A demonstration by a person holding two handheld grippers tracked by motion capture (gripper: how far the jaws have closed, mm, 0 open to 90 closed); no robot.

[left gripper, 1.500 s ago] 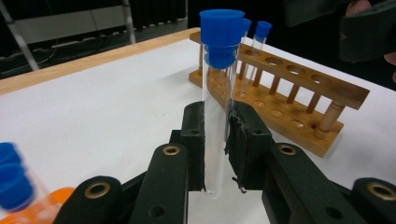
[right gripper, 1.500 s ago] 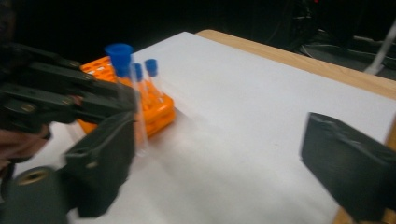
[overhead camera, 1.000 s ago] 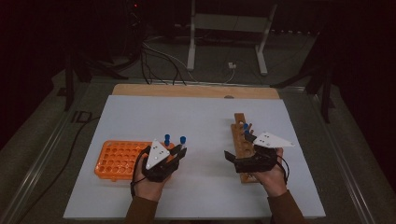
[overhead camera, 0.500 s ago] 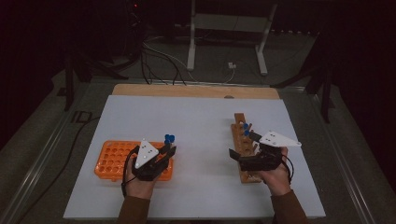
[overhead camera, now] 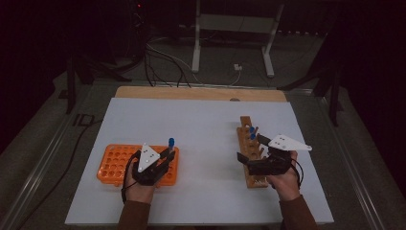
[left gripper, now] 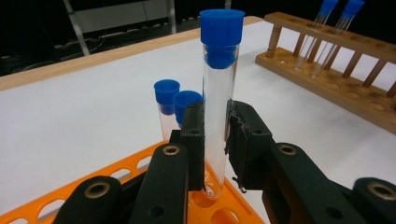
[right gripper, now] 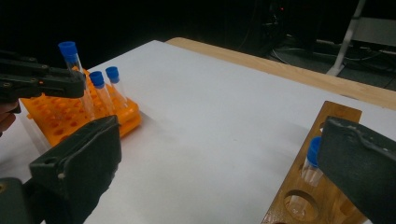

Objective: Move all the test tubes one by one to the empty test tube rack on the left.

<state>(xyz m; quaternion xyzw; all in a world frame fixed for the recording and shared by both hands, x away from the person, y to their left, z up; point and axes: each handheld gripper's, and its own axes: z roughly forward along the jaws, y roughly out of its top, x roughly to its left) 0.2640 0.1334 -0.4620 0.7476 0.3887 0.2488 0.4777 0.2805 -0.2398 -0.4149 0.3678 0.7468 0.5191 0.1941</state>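
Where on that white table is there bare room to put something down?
The widest free patch lies between the orange rack and the wooden rack, running back to the table's far wooden edge. It is crowded at each rack, where the hands work.

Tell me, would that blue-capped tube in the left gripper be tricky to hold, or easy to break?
Probably both. The tube looks like clear, smooth glass or hard plastic, so it may slip between the left gripper pads and could crack if squeezed hard. It is tall, thin and round, so it would likely roll if laid down; the orange rack should keep it upright.
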